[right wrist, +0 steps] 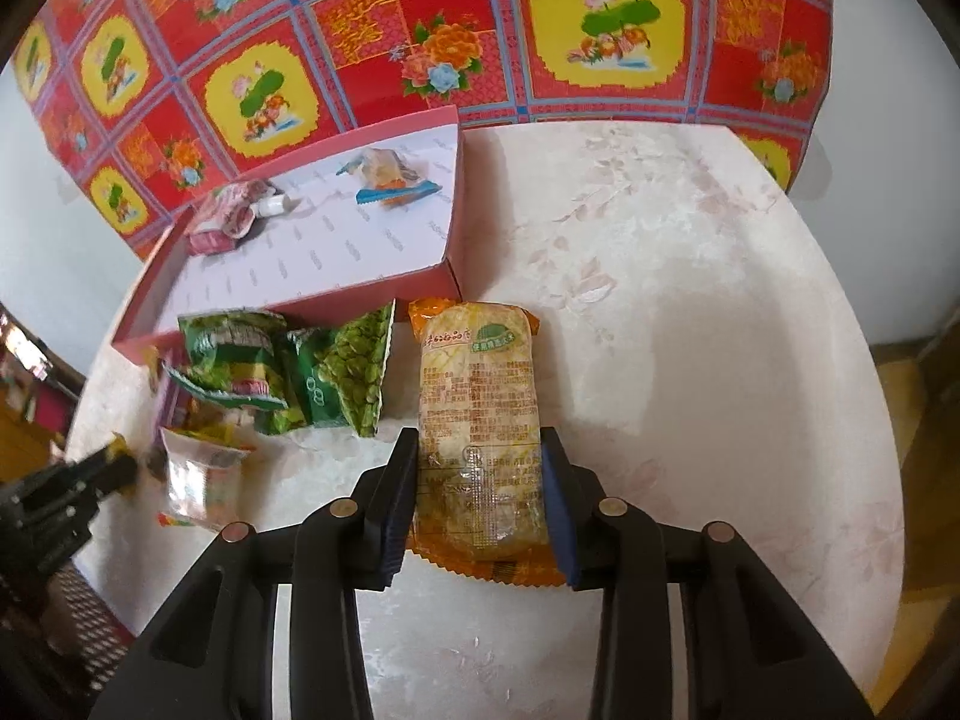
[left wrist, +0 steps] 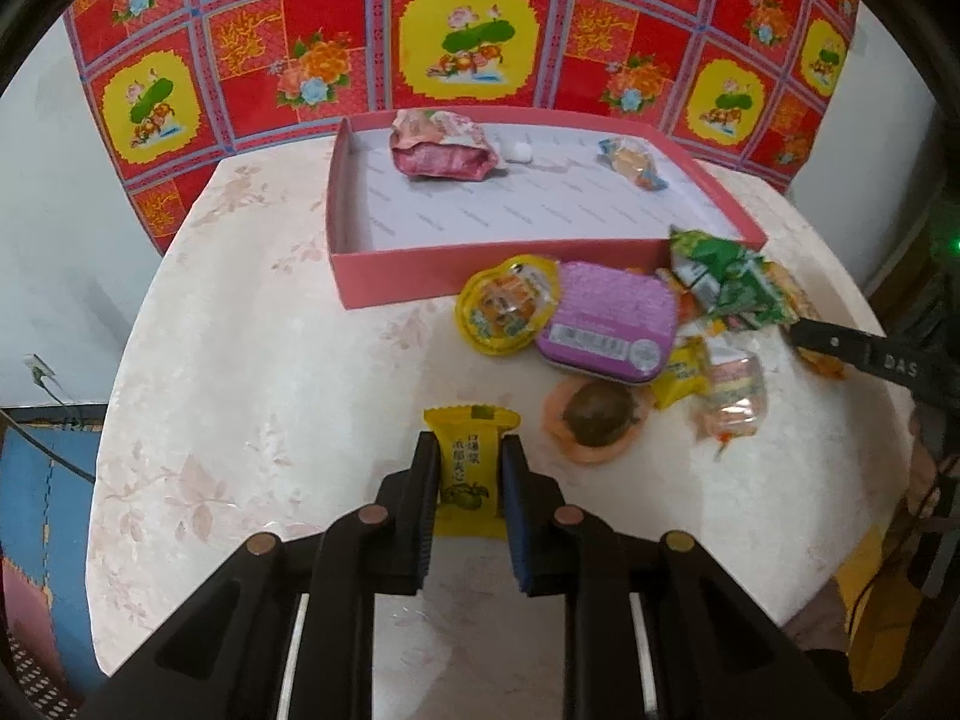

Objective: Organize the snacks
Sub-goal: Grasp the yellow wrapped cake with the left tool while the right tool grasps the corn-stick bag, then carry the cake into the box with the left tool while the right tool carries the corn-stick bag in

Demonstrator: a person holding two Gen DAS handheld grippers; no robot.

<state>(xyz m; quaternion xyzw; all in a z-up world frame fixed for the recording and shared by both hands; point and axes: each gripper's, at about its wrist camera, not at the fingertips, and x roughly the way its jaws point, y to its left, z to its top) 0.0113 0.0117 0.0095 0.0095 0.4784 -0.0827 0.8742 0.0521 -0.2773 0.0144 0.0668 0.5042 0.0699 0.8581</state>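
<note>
Snacks: we have two pinched on the tabletop (right wrist: 690,276). Left gripper (left wrist: 470,450) is closed on a small yellow packet (left wrist: 470,468); right gripper (right wrist: 478,450) is clamped across a long orange-edged pack (right wrist: 477,396). Pink box (left wrist: 384,276) lies ahead of both grippers. We should lift straight, clear the near wall, then release low inside. Whether either pack has left the table, we cannot quite tell.

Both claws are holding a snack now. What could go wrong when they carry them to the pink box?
1. The left claw pinches the small yellow packet only by its side edges, so it might slip out.
2. The right claw holds the long orange-edged pack near one end; it may droop and catch the pink box wall or the green packets beside it.
</note>
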